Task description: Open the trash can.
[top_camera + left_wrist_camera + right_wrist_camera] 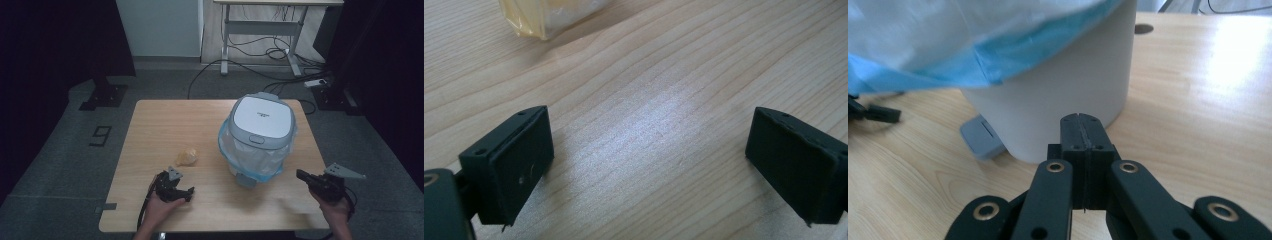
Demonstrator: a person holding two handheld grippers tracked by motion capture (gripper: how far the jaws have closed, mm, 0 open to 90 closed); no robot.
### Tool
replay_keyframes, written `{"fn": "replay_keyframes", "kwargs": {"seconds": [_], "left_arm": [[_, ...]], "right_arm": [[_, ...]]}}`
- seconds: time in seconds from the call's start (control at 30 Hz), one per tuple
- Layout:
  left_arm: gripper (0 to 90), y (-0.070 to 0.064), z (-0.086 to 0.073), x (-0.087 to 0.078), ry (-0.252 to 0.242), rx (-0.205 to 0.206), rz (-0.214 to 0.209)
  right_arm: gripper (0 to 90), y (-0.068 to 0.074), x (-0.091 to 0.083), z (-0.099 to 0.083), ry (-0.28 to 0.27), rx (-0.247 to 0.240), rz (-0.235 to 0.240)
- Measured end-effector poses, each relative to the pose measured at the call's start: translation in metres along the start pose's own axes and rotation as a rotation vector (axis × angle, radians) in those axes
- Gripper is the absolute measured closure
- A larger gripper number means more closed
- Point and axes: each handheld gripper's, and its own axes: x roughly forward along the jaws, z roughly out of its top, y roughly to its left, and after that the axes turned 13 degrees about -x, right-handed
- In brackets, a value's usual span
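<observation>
Left tool [176, 190] rests low on the bench [150, 120] near the front edge, jaws spread wide with bare wood between them, as the left gripper view shows. Just beyond it, toward the far edge and a touch to the right, lies a small crumpled yellowish wrapper [186, 156]; in the left gripper view the same wrapper [549, 15] sits ahead of the jaws and off to their left, apart from both. It looks roughly round, with no clear long axis to line up on. That makes the left tool plainly the nearer one, and reaching the wrapper would likely call for a short push forward with a slight turn. Right tool [312, 179] hovers by the front right corner, its jaws pressed together and holding nothing; in the right gripper view its tip [1083, 135] points at the base of a white lidded bin [257, 135]. The bin stands toward the right half of the bench, lid down, with a blue-edged liner bag [260, 162] folded over its rim and a grey pedal [983, 137] at its foot. Around the pale wood bench lie a grey floor [60, 145], dark curtains and loose cables.
</observation>
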Motion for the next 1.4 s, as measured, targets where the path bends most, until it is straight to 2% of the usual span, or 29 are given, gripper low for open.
{"fn": "replay_keyframes", "kwargs": {"seconds": [0.27, 0.4, 0.77, 1.1, 1.4], "left_arm": [[5.2, 0.000, 0.000, 0.000, -0.002, -0.003, -0.001], [5.5, 0.000, 0.000, 0.000, -0.002, -0.001, -0.003], [6.0, 0.000, -0.001, -0.001, -0.002, -0.004, 0.001], [6.2, 0.000, -0.001, -0.002, -0.002, -0.004, 0.000], [6.4, 0.000, -0.002, -0.002, -0.003, -0.003, 0.000]], "right_arm": [[89.5, -0.002, -0.013, 0.032, -0.078, -0.031, 0.027], [89.6, -0.002, -0.017, 0.051, -0.115, -0.043, 0.072], [89.6, 0.004, -0.022, 0.100, -0.163, -0.090, 0.124], [89.6, 0.017, -0.009, 0.135, -0.162, -0.115, 0.187], [89.6, 0.028, 0.014, 0.152, -0.146, -0.118, 0.244]]}}
